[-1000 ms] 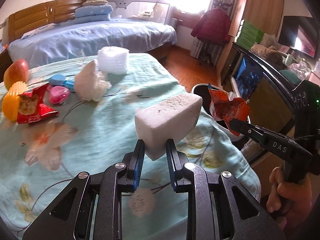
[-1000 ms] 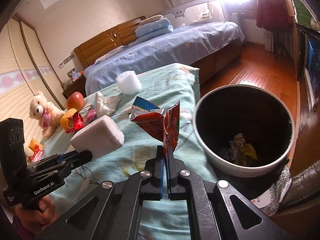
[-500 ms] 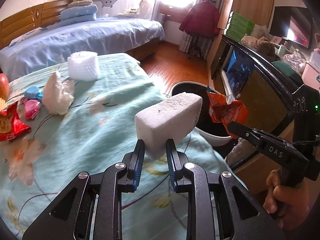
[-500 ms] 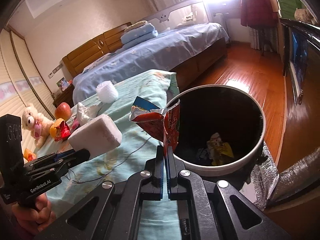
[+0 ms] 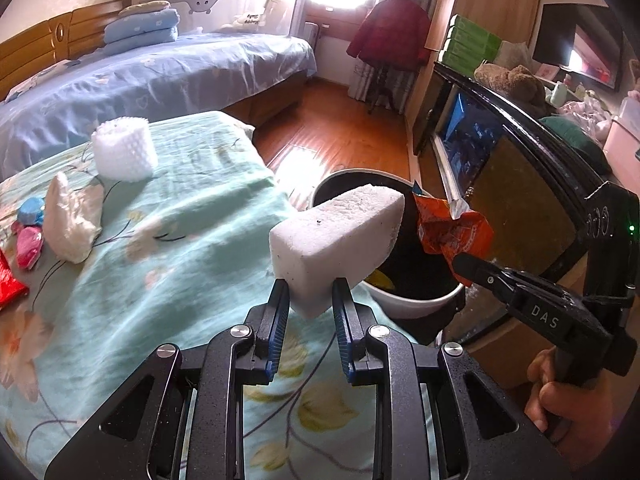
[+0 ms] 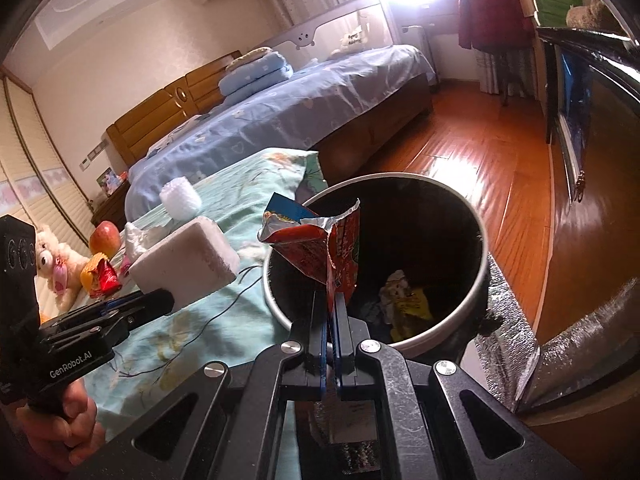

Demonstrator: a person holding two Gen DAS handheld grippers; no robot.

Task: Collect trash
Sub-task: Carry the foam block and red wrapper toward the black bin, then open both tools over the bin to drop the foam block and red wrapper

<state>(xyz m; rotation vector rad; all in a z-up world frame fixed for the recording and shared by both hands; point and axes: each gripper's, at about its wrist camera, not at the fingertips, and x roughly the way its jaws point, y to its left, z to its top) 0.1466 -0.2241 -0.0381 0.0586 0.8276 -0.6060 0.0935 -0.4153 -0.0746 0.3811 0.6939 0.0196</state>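
Note:
My left gripper (image 5: 308,292) is shut on a white foam block (image 5: 340,240) and holds it in the air by the near rim of the round bin (image 5: 416,300). The block also shows in the right wrist view (image 6: 188,260). My right gripper (image 6: 330,304) is shut on a torn red snack wrapper (image 6: 320,248), held over the open bin (image 6: 476,280). The wrapper also shows in the left wrist view (image 5: 452,232). Crumpled trash (image 6: 404,296) lies in the bin's bottom.
On the teal flowered cover (image 5: 180,220) lie a white foam roll (image 5: 124,152), a crumpled white tissue (image 5: 68,216), pink and blue items (image 5: 28,224) and a red wrapper (image 6: 106,280). An apple (image 6: 105,236) and a teddy bear (image 6: 56,264) sit further left. A dark cabinet (image 5: 520,168) stands right of the bin.
Both grippers have moved right toward the bin with their loads. The wrapper now hangs over the bin's opening and the foam block has reached its near rim.

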